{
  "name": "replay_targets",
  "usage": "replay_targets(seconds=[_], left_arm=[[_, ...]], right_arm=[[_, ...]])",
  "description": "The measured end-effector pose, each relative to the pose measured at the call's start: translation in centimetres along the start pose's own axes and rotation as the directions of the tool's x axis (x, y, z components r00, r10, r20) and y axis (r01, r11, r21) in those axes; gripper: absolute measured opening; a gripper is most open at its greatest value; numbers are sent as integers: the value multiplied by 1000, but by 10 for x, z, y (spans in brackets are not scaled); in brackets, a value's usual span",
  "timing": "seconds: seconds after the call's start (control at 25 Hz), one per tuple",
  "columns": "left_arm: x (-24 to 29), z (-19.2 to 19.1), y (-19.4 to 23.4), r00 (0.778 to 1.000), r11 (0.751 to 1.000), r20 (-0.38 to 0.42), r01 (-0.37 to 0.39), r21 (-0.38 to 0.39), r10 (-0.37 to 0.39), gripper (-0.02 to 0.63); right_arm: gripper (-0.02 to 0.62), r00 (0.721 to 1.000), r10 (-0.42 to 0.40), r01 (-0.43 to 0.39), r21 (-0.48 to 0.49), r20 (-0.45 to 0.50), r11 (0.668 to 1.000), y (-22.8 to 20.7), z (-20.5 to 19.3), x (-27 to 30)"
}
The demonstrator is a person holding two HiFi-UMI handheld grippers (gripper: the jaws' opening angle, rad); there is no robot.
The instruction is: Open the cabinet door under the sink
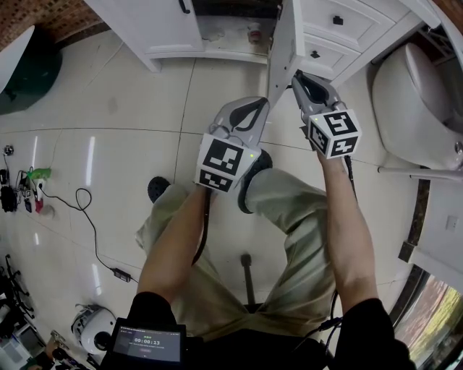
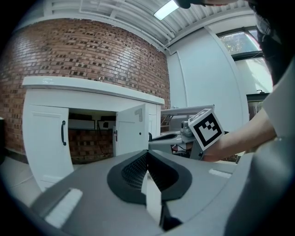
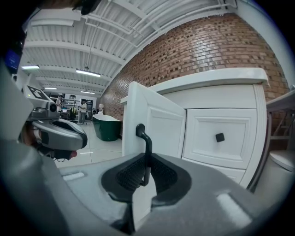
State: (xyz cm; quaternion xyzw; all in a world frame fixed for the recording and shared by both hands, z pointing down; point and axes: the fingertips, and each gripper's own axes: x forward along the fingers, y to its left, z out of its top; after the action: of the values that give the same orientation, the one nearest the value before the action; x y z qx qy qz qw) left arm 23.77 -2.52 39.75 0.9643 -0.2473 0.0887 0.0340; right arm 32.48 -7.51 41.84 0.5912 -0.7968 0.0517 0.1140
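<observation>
You had two grippers out, side by side in front of the cabinet. Your right gripper was clamped on the handle of the open door, with the black bar running down between its jaws. Your left gripper had its jaws together with nothing between them. In the head view it sat at nine o'clock of the right one, just beside it and near the door's free edge. The cabinet had two doors. The open one stood swung out toward you at twelve o'clock of your right hand. The closed door was at nine o'clock of the dark opening and carried its own handle, which made two handles in all. Through the opening you could see brick at the back. At one o'clock of the open door were two drawers, each with one black knob. One toilet stood at three o'clock of your right gripper. One green tub stood well apart, at nine o'clock of the door in the right gripper view. Your two shoes were on the tiled floor at six o'clock of the grippers. One cable trailed at eight o'clock, and one screen sat at the bottom edge.
</observation>
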Motion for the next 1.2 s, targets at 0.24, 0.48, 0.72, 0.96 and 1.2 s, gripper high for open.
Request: replay_targets(seconds=[0.24, 0.48, 0.72, 0.96, 1.2], left_arm=[[-5, 3, 4, 1000, 1000, 9, -11, -8, 11, 17], [-12, 10, 12, 999, 999, 32, -27, -47, 29, 17], [-20, 12, 18, 998, 996, 37, -40, -79, 43, 17], [-34, 16, 30, 995, 991, 51, -74, -114, 80, 17], [-54, 19, 43, 991, 986, 60, -109, -125, 117, 17]], right_arm=[[25, 999, -15, 16, 15, -32, 1000, 1, -1, -2], [32, 999, -32, 33, 4, -43, 999, 0, 7, -12], [31, 998, -54, 53, 43, 29, 998, 11, 35, -26], [31, 999, 8, -6, -50, 43, 999, 52, 51, -25], [29, 997, 72, -69, -68, 39, 995, 88, 56, -11]])
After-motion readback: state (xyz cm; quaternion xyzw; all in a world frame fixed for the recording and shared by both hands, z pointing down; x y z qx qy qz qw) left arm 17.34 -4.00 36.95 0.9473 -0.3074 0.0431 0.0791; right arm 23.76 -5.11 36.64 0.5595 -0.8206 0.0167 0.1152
